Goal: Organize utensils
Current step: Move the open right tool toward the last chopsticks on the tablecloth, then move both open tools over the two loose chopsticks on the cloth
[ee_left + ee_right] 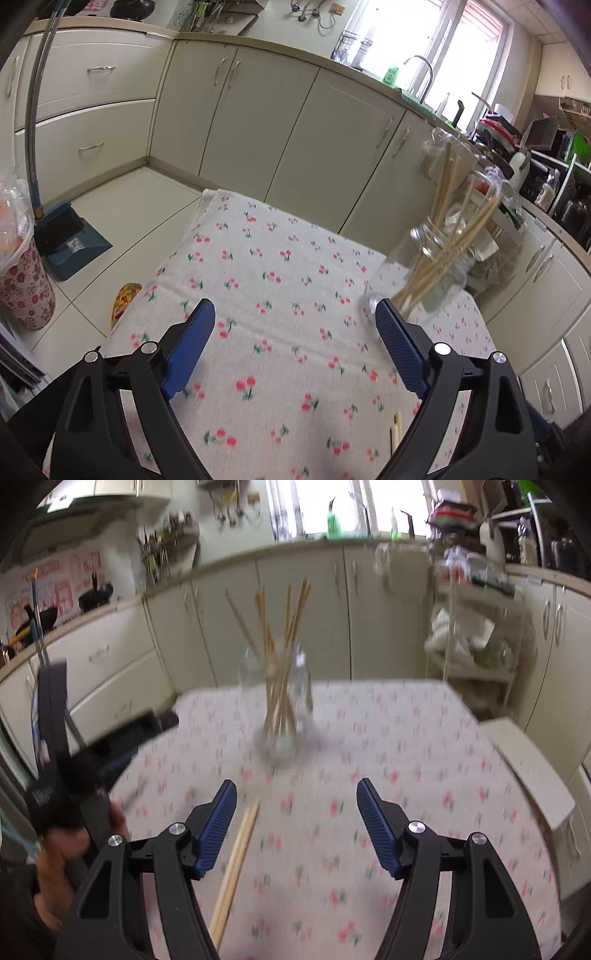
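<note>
Showing bare cherry-print table (424,746) at frame centre, far edge near cabinets. Right claw (296,794) wide, empty; left claw (295,314) wide, empty. Chopstick pair (236,864) lower left; glass jar (280,698) centre, chopsticks fanned inside.

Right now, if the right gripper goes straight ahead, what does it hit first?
Probably the cherry-print tablecloth: the open right gripper points down short of the glass jar of chopsticks. Depth is unclear.
</note>
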The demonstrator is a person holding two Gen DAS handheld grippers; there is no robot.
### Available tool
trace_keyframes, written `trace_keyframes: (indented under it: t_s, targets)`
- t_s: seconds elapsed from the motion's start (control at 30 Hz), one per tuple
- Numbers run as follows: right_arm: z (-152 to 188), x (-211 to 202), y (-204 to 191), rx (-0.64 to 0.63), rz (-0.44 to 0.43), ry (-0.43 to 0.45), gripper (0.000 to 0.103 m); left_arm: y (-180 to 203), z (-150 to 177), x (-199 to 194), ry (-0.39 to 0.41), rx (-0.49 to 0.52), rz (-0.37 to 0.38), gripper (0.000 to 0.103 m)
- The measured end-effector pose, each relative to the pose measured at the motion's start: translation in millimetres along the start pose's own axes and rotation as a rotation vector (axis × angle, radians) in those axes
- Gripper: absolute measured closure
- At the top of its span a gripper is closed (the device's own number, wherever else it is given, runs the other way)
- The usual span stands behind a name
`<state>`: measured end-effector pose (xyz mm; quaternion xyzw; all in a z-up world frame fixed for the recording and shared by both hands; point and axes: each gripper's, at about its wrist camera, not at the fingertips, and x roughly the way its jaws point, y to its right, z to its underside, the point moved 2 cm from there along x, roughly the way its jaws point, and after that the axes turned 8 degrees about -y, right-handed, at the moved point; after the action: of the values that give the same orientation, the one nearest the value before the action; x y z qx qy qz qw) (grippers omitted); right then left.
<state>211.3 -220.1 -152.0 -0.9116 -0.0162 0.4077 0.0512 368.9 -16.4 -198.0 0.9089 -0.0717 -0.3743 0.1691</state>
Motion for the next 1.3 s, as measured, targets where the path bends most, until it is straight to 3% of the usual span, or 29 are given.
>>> trace_keyframes:
  t_s: [0.27,0.43,0.53,0.63,0.8,0.9,1.03,1.13,1.3]
  targets:
    - [30,31,-25,-0.089,0.022,-0.166,0.038,3,28,-28,-0.054,0.061,-0.045,0.018]
    - [32,43,-28,-0.112,0.077,-0.239,0.039,-1,40,-40,-0.081,0.063,-0.055,0.018]
    - [34,43,-21,-0.115,0.123,-0.248,0.039,-1,45,-45,-0.093,0.075,-0.06,0.018]
    - [32,39,-9,-0.042,0.075,-0.246,0.039,0,48,-48,-0.1,0.094,-0.06,0.018]
    - [24,47,-25,-0.092,0.048,-0.241,0.039,-2,50,-49,-0.112,0.086,-0.07,0.017]
    - [25,58,-32,-0.129,0.08,-0.276,0.039,-3,50,-51,-0.12,0.086,-0.077,0.017]
    - [26,51,-17,-0.09,0.06,-0.276,0.039,-1,51,-53,-0.123,0.105,-0.083,0.017]
    - [27,44,0,-0.02,-0.014,-0.257,0.039,2,53,-52,-0.128,0.112,-0.084,0.017]
    - [26,47,6,-0.017,0.007,-0.267,0.039,12,58,-51,-0.144,0.124,-0.074,0.017]
